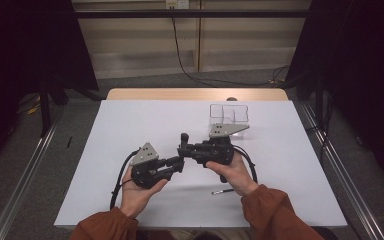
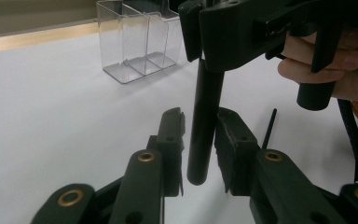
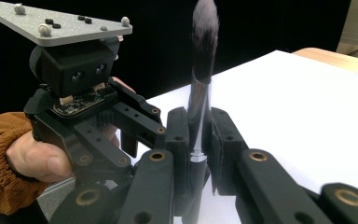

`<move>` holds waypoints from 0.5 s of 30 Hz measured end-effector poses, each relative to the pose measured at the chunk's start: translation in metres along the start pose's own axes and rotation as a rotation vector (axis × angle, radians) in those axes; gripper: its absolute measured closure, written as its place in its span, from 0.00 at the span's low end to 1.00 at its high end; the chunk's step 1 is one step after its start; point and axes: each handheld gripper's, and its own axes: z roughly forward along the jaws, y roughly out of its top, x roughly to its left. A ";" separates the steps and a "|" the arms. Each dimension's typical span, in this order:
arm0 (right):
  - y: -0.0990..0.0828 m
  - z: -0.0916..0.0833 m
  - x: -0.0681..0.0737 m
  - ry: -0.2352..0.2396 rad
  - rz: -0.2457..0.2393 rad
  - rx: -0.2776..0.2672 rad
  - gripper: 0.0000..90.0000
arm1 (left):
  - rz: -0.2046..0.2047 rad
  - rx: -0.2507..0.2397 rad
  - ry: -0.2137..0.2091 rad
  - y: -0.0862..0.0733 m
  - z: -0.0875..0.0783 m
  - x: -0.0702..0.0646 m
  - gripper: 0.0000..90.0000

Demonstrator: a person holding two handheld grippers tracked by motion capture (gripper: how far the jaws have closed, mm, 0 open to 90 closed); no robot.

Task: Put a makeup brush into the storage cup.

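A makeup brush (image 3: 204, 32) stands upright, with dark bristles at the top, a silver ferrule and a black handle (image 2: 206, 121) below. My right gripper (image 3: 199, 135) is shut on it at the ferrule, pads pressing from both sides. My left gripper (image 2: 200, 140) comes in from the left and lower down, and the handle's bottom end hangs between its jaws. A narrow gap shows beside the handle, so those pads do not press on it. In the high view both grippers meet over the middle of the white table (image 1: 130, 125), left gripper (image 1: 179, 163) below the right gripper (image 1: 184, 149).
A clear plastic organizer (image 1: 228, 114) with several compartments stands at the back right, also visible as the clear box (image 2: 135, 42) in the left gripper view. A thin black stick (image 1: 222, 191) lies near the front edge by the right forearm. Black curtains flank the table.
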 end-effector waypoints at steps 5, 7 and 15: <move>0.001 -0.001 0.001 0.004 -0.002 -0.003 0.88 | -0.019 -0.012 0.014 0.000 0.000 0.002 0.66; 0.001 -0.002 0.000 -0.003 -0.004 -0.004 0.88 | -0.020 -0.017 0.040 0.000 0.000 0.003 0.55; 0.002 -0.006 -0.002 -0.012 -0.011 -0.013 0.88 | -0.060 -0.015 0.112 0.000 -0.001 0.006 0.26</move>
